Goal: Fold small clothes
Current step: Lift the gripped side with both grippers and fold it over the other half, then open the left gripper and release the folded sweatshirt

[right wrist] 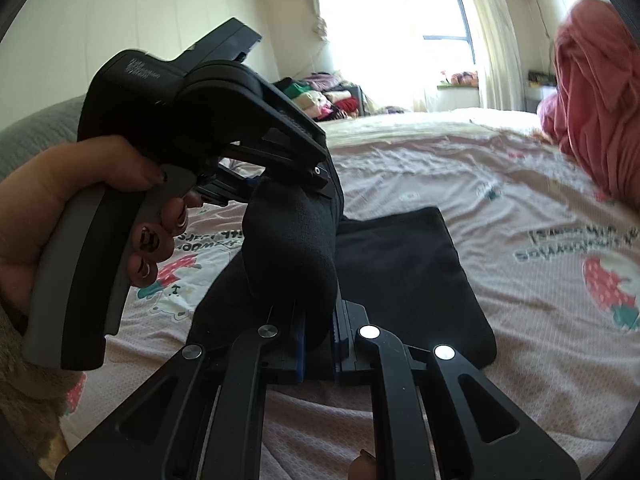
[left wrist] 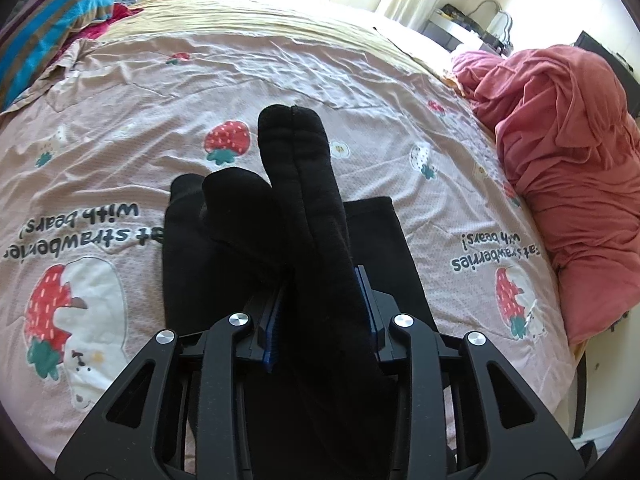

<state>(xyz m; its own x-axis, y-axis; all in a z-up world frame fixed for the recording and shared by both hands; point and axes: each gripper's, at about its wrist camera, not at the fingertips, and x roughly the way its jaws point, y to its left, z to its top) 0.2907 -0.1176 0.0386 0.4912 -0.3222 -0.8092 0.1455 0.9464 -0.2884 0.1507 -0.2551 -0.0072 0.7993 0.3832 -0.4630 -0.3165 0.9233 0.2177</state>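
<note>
Bed with pink strawberry-print sheet [left wrist: 280,80] (bears and lettering too), flat black folded garment [right wrist: 412,276] lying on it, heaped coral blanket [left wrist: 568,152] at its edge

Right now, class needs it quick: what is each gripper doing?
Left gripper: shut on the black sock.
Right gripper: shut on the same black sock.

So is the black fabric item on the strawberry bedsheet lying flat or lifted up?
Partly lifted: both the left gripper and right gripper pinch the black fabric item above the pink strawberry bedsheet; more black cloth lies flat below.
</note>
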